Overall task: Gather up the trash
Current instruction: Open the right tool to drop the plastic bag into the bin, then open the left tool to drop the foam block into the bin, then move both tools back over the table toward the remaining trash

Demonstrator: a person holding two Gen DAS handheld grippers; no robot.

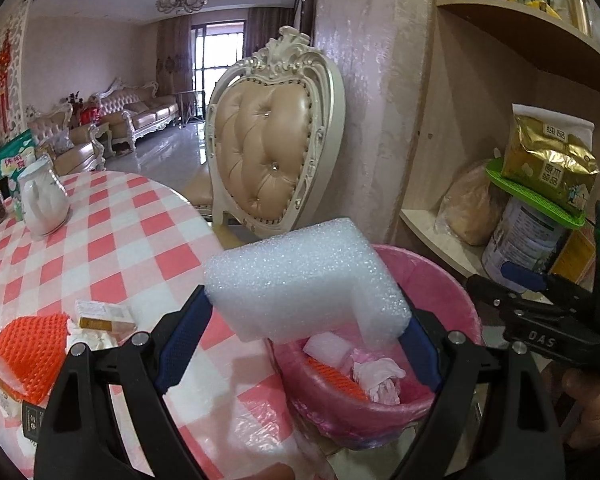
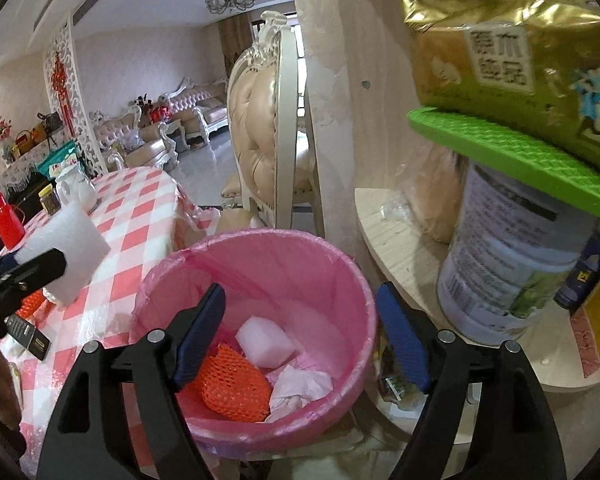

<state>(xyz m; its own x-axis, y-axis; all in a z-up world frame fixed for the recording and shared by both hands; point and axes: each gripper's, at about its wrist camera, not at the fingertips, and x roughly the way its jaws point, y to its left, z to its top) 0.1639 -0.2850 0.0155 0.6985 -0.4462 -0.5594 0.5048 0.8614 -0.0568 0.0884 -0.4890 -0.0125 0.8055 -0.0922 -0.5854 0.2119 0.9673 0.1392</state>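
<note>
My left tongs (image 1: 300, 340) are clamped on the white foam block (image 1: 304, 280), between the checked table (image 1: 112, 240) and the pink-lined bin (image 2: 260, 344). My right tongs (image 2: 300, 336) hang apart, empty, above the bin.

Both fisheye views are evenly and brightly lit by daylight. The far window (image 1: 216, 52) is blown out to white, and glare is thrown across the glossy floor (image 1: 168, 152). Straight lines are bent strongly towards the dark, vignetted corners. The gold bag (image 2: 512, 56) at the right view's edge is softly blurred.
</note>
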